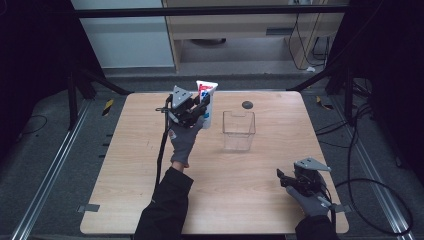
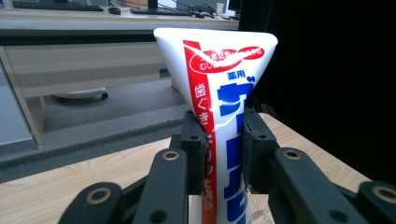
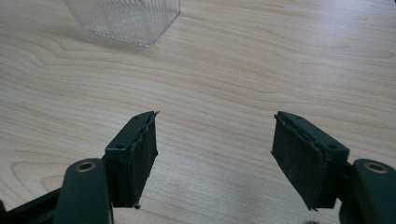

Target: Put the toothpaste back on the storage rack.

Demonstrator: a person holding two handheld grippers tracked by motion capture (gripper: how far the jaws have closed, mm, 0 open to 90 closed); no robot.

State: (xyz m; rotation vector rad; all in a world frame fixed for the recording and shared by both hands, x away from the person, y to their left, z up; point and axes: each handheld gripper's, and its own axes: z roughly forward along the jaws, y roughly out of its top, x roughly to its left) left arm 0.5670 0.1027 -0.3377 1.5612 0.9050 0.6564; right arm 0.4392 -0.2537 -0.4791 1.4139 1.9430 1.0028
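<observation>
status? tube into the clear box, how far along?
Done: the left gripper is shut on the toothpaste tube and holds it upright above the table. In hand: carrying it, just left of the clear plastic container. Left: move over the container, which looks empty, and release. The right gripper rests open, holding nothing.

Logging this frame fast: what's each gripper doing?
Left gripper: closed on the toothpaste tube.
Right gripper: open, holding nothing.
</observation>
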